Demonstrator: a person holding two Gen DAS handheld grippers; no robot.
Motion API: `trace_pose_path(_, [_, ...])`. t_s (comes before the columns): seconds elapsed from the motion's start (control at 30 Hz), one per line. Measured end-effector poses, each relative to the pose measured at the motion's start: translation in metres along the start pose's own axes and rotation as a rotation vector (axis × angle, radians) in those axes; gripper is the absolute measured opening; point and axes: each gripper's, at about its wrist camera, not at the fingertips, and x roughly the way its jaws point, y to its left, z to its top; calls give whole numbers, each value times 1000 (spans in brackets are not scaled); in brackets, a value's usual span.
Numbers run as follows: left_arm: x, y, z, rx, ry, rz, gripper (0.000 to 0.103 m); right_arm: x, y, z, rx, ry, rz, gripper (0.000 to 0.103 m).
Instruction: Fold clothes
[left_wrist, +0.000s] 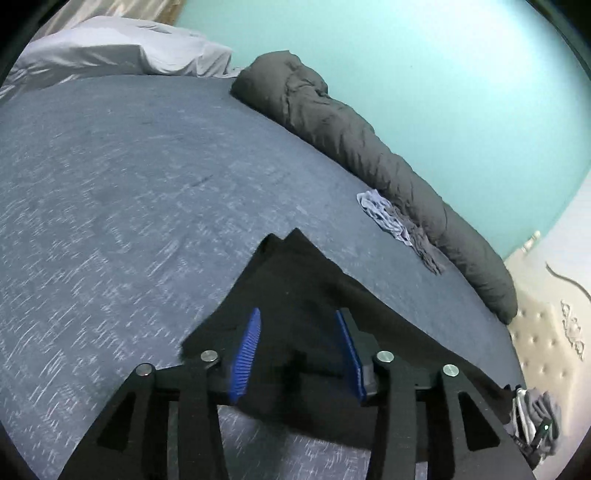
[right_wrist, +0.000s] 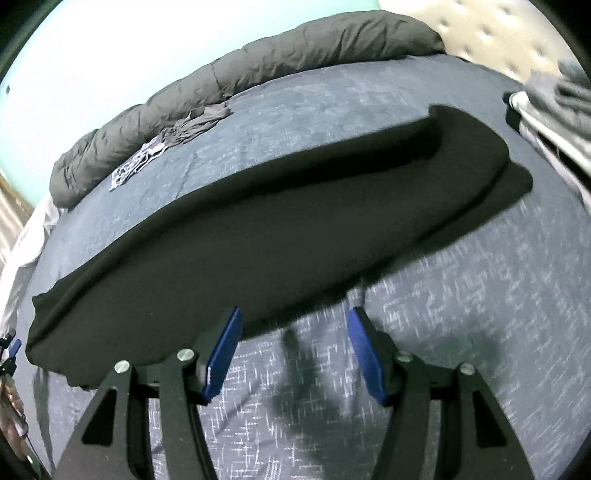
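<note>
A black garment (left_wrist: 295, 273) lies folded into a long band on the blue-grey bed sheet (left_wrist: 110, 184). In the right wrist view the garment (right_wrist: 277, 206) runs from lower left to upper right, its right end doubled over. My left gripper (left_wrist: 298, 314) hovers over one end of the garment. Its blue pads (left_wrist: 247, 350) stand apart, with black cloth lying loose beneath and between them and not pinched. My right gripper (right_wrist: 295, 312) is open at the garment's near long edge, with only the sheet (right_wrist: 461, 295) between its fingers.
A rolled dark grey duvet (left_wrist: 351, 136) (right_wrist: 295, 48) lines the far side of the bed along a teal wall. A small heap of pale patterned and grey clothes (left_wrist: 384, 214) (right_wrist: 155, 155) lies against it. Pale pillows (left_wrist: 110, 48) sit at one end; a tufted headboard (left_wrist: 543, 332) and grey clothes (right_wrist: 565, 99) at the other.
</note>
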Motion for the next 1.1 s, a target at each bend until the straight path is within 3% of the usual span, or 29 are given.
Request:
trace_pose_path(0.23, [31, -2, 28, 18, 32, 17, 54, 21, 12, -28, -59, 38, 17, 63])
trace_pose_path(0.57, [77, -16, 58, 113, 156, 122, 57, 18, 4, -25, -28, 33, 44, 63])
trace_pose_path(0.73, [92, -16, 60, 119, 217, 91, 56, 20, 3, -25, -32, 32, 42, 63])
trace_pose_path(0.77, [93, -17, 61, 124, 221, 80, 51, 21, 3, -24, -32, 32, 42, 63])
trace_pose_path(0.83, [94, -19, 61, 138, 233, 59, 30, 23, 3, -23, -30, 33, 46, 63])
trace_pose_path(0.9, [93, -21, 62, 152, 243, 41, 1, 25, 4, -21, -27, 33, 49, 63])
trace_pose_path(1.0, [89, -27, 65, 184, 235, 30, 0, 25, 4, -21, -30, 34, 47, 63])
trace_pose_path(1.1, [73, -29, 76, 184, 171, 43, 0, 25, 4, -21, -32, 34, 46, 63])
